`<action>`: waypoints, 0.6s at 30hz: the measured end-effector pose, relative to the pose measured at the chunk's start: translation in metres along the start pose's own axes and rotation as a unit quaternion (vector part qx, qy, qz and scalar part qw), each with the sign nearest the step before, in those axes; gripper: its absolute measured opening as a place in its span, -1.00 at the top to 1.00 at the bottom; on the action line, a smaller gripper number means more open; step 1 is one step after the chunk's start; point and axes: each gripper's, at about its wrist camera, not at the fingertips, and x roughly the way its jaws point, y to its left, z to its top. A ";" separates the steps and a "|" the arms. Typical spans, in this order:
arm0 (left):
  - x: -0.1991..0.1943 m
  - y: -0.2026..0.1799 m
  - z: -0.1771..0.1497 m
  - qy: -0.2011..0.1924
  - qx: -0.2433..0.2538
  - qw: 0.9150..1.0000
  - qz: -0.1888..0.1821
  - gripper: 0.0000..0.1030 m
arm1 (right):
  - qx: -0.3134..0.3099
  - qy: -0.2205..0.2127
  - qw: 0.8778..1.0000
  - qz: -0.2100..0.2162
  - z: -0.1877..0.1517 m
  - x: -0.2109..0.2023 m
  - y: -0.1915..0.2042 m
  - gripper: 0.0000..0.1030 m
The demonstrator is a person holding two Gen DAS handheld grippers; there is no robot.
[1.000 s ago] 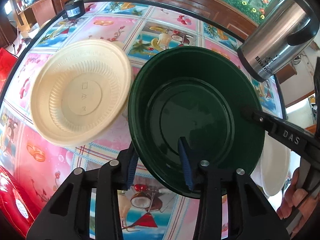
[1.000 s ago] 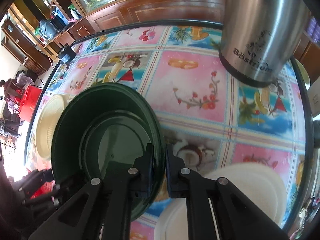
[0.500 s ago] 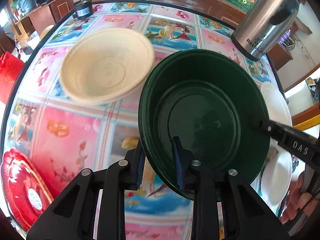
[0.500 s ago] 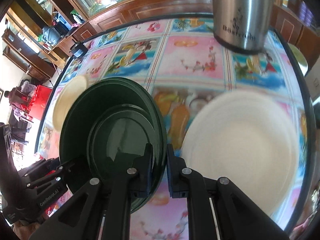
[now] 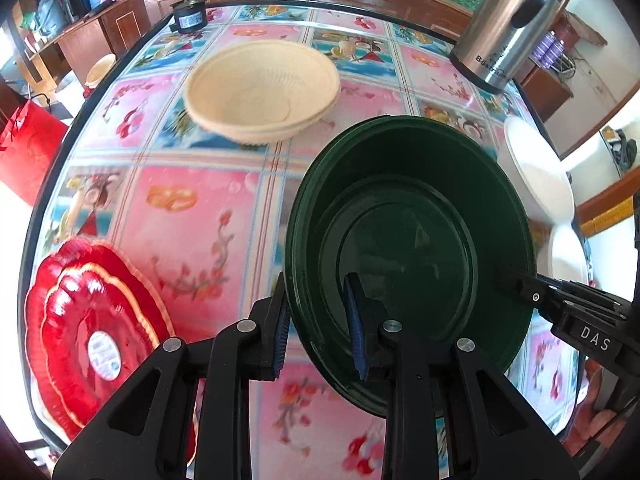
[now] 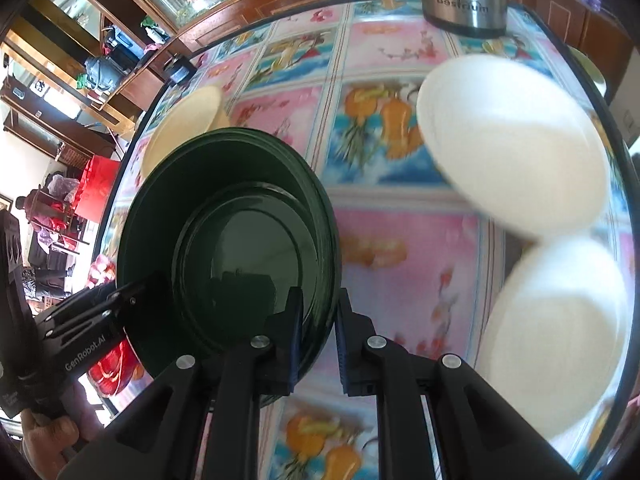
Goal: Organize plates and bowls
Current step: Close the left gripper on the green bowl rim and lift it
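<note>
Red scalloped plate (image 5: 96, 320): flat on surface (image 5: 192, 220), unsorted | cream bowl (image 5: 262, 88): alone, unstacked | green plate (image 5: 412, 256): dark, glossy, deep-rimmed, carried tilted above surface; left gripper (image 5: 316, 316) and right gripper (image 6: 316, 336) both clamped on its rim | two white plates (image 6: 516, 140): separate, right | sorting barely begun.

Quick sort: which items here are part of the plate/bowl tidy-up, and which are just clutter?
Job items:
- green plates, a stack, rim pinched by left tongs and right tongs
- cream bowls
- white dishes
- red scalloped dishes

Lying about:
- steel kettle
- small black cylinder at the far table edge
- red bag off the table
</note>
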 end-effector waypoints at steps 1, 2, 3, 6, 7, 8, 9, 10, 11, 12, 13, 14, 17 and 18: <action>-0.002 0.002 -0.004 0.000 0.000 1.000 0.000 0.51 | 0.002 0.000 1.000 -0.001 -0.005 -0.001 0.003 0.72; -0.004 0.005 -0.007 0.001 0.002 1.000 0.001 0.51 | 0.004 0.002 1.000 -0.001 -0.010 -0.002 0.006 0.72; -0.006 0.008 -0.011 0.002 0.004 1.000 0.001 0.51 | 0.006 0.002 1.000 0.000 -0.014 -0.003 0.009 0.72; -0.012 0.017 -0.018 0.003 0.006 1.000 0.000 0.51 | 0.009 0.005 1.000 -0.001 -0.027 -0.004 0.020 0.71; -0.013 0.019 -0.020 0.003 0.005 1.000 -0.001 0.51 | 0.010 0.005 1.000 -0.001 -0.030 -0.005 0.023 0.71; -0.015 0.022 -0.022 0.003 0.006 1.000 -0.002 0.51 | 0.009 0.005 1.000 -0.001 -0.034 -0.006 0.026 0.71; -0.017 0.024 -0.025 0.002 0.007 1.000 -0.002 0.51 | 0.009 0.006 1.000 -0.002 -0.038 -0.006 0.030 0.71; -0.018 0.026 -0.027 0.002 0.008 1.000 -0.003 0.51 | 0.010 0.005 1.000 -0.002 -0.040 -0.006 0.033 0.70; -0.020 0.028 -0.029 0.001 0.010 1.000 -0.004 0.51 | 0.012 0.004 1.000 -0.003 -0.043 -0.007 0.036 0.70; -0.021 0.030 -0.031 0.001 0.012 1.000 -0.004 0.51 | 0.012 0.004 1.000 -0.005 -0.046 -0.007 0.039 0.70; -0.023 0.033 -0.034 0.001 0.013 1.000 -0.005 0.51 | 0.013 0.004 1.000 -0.006 -0.048 -0.007 0.042 0.70; -0.024 0.036 -0.037 0.000 0.013 1.000 -0.006 0.51 | 0.014 0.003 1.000 -0.008 -0.050 -0.008 0.044 0.70; -0.030 0.046 -0.043 -0.002 0.012 1.000 -0.007 0.51 | 0.012 0.003 1.000 -0.013 -0.057 -0.009 0.055 0.69; -0.031 0.049 -0.044 -0.002 0.012 1.000 -0.007 0.51 | 0.011 0.003 1.000 -0.013 -0.058 -0.009 0.058 0.69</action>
